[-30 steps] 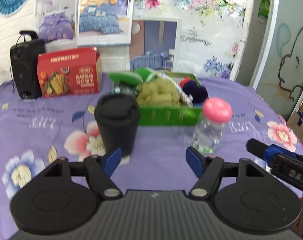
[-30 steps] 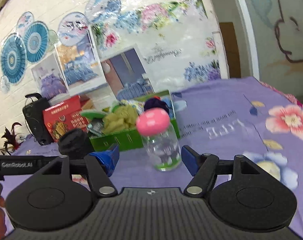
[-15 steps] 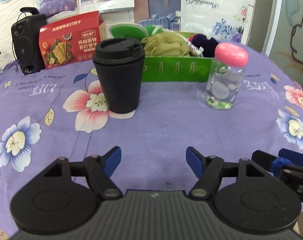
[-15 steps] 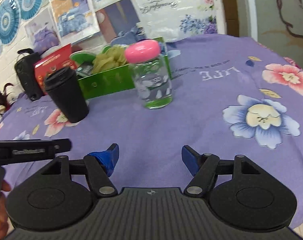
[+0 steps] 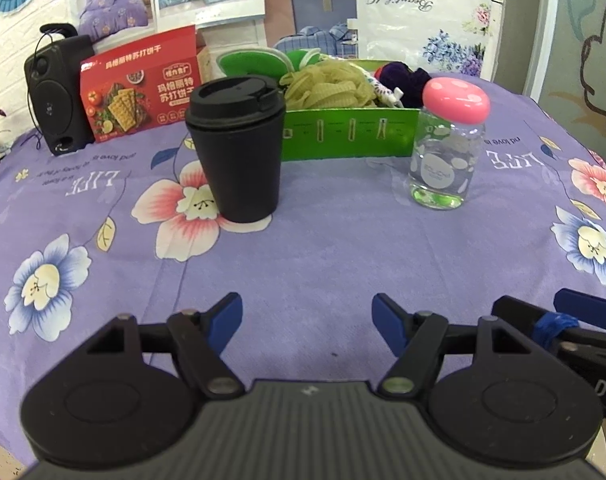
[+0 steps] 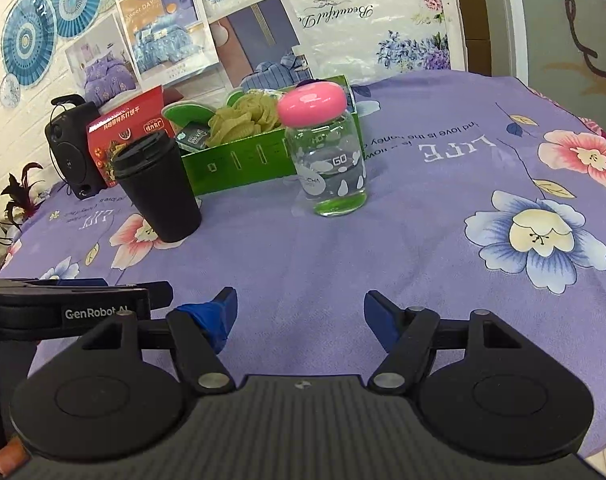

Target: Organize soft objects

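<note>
1. Nearest in the left wrist view, the left gripper (image 5: 307, 322) hangs over bare cloth at 6 o'clock with its blue-padded jaws spread apart and nothing between them.
2. Beside it, the right gripper (image 6: 299, 316) is also spread wide and empty; in the left wrist view its black arm pokes in at about 4 o'clock.
3. Both hover above the purple floral tablecloth (image 5: 343, 248), whose near half carries no loose soft item that I can see.
4. Further out, at about 11 o'clock, a matte black lidded travel cup (image 5: 235, 148) stands upright on a pink printed flower.
5. At about 1 o'clock a clear glass jar with a domed pink lid (image 5: 447, 144) stands upright, just in front of the box's right end.
6. Behind those two sits the task's own container, a shallow green cardboard box (image 5: 351, 134), at 12 o'clock.
7. Inside it lie a yellow-green mesh bath sponge (image 5: 329, 88), a dark purple fuzzy bundle (image 5: 403, 78) to its right, and green flat pieces to its left.
8. Farthest, at 10 o'clock, a red cracker box (image 5: 141, 92) leans beside a black speaker (image 5: 57, 96).
9. My reading: the soft things appear gathered already, so the task looks finished or close to it; only hard items remain outside.
</note>
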### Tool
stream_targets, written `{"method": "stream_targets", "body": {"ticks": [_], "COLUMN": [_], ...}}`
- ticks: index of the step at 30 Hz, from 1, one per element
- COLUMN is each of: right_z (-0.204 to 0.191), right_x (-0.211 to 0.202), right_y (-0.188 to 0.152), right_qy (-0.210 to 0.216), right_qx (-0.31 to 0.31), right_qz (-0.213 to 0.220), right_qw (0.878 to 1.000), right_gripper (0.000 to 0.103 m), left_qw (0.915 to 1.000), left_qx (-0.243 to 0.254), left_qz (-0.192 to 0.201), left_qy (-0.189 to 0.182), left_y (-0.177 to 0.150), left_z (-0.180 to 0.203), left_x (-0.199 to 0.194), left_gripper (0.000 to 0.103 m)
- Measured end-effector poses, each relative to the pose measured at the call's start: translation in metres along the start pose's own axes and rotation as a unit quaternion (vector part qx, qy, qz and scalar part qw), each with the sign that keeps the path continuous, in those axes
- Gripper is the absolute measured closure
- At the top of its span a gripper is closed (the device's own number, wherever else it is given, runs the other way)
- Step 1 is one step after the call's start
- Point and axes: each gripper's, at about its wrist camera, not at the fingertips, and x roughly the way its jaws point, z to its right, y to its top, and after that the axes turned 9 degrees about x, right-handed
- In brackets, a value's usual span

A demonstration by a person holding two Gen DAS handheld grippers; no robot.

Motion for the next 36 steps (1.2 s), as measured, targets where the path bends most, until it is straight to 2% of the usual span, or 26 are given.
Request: {"method": "stream_targets", "body": {"ticks": [10,14,18,25,30,36], "right_z": [-0.0053,-0.0058,-0.0056,-0.0074,-0.0055,-0.0043], "right_x": [-0.0060,-0.0061,-0.0053,-0.0039,-0.0028,-0.0019], "right_y": [-0.0018,-0.0028,-0.0037,-0.0042,-0.0046,-0.0044], "right_qy": [0.007,0.008,0.009,0.010,0.008,0.009], "right_qx": [-0.006,-0.006,-0.003,-0.003,0.000,-0.002], "right_qz": [0.004,0.003,0.002,0.000,-0.001,-0.004], "right_qw": [1.000,1.000,1.000,1.000,1.000,1.000], "right_gripper": [0.047,0.047,0.046,0.046,0.046,0.046], "left_qw": [0.9998,0.9999,0.9998,0.9999,0.9994,0.9994], "left_qx": [-0.007,0.002,-0.001,-0.012,0.001,-0.001], "left_qz": [-0.013,-0.009,-0.004,-0.005,-0.003,-0.004], "left_qy": [-0.017,0.009,0.018,0.007,0.036,0.034], "left_y": [-0.0020,-0.0025,-0.0031,-0.0021,-0.0019,-0.0024], "left_z": [-0.0013,0.0011,-0.0023,-0.0076,-0.0051,-0.0062], "left_x": [-0.0023,-0.0039,-0.0043,-0.0056,-0.0059,-0.0061], "left_gripper": [0.031,0.031,0.031,0.030,0.030,0.030]}}
